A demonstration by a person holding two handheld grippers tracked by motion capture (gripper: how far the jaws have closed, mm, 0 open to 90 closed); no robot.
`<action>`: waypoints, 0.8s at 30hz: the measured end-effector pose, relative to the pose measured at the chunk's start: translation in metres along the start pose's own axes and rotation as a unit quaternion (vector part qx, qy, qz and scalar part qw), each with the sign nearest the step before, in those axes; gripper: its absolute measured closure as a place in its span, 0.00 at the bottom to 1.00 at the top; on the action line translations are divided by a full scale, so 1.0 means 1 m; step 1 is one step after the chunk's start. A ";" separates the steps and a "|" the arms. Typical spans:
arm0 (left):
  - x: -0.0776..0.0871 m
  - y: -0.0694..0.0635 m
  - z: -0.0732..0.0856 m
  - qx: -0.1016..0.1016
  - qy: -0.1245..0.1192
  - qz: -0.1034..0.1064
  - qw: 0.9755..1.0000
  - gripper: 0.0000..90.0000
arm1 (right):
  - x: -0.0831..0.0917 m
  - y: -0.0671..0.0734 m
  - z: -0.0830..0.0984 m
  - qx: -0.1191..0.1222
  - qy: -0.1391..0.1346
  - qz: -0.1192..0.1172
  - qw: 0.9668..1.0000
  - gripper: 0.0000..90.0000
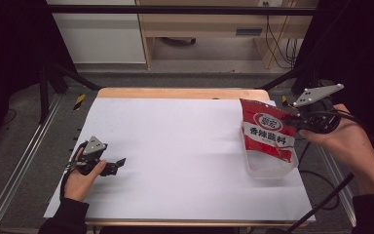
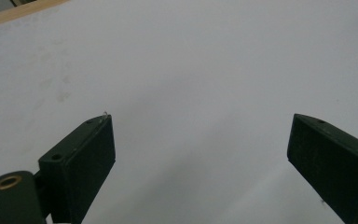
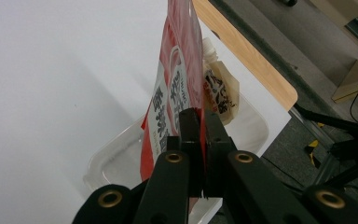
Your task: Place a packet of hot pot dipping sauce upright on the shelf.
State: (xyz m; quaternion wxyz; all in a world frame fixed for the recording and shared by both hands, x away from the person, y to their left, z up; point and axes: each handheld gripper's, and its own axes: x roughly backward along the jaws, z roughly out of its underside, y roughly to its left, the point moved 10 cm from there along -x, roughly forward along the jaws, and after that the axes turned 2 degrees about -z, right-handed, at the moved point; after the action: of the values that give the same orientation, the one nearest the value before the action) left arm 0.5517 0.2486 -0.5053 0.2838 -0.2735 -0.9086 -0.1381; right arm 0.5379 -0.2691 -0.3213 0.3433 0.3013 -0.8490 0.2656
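Looking down from the high view, we see a wooden surface [image 1: 185,92] covered by a white sheet [image 1: 175,156]. At the right side, the right claw [image 1: 292,121] is clenched on the edge of a red seasoning pouch [image 1: 265,130], which stands upright with its lower end inside a clear plastic container [image 1: 268,168] near the sheet's right edge. At the left side, well apart from the pouch, the left claw [image 1: 119,162] rests low over the bare sheet in the person's left hand [image 1: 80,178].

From the left gripper view, we see its two black jaws spread wide apart, released, with nothing between them but white sheet.

From the right gripper view, we see the jaws pressed together on the thin edge of the red pouch [image 3: 175,93], which rises upright ahead of them. Just behind it, a smaller tan sachet [image 3: 219,88] lies inside the clear container [image 3: 116,154].
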 end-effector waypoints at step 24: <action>0.002 0.002 0.000 0.004 -0.003 -0.002 1.000 0.08 | -0.018 0.004 0.024 -0.023 0.006 -0.017 1.000 1.00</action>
State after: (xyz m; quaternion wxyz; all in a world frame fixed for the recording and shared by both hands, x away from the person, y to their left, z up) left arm 0.5519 0.2509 -0.5041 0.2823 -0.2714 -0.9103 -0.1340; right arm 0.5354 -0.2768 -0.3504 0.3602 0.3064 -0.8474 0.2415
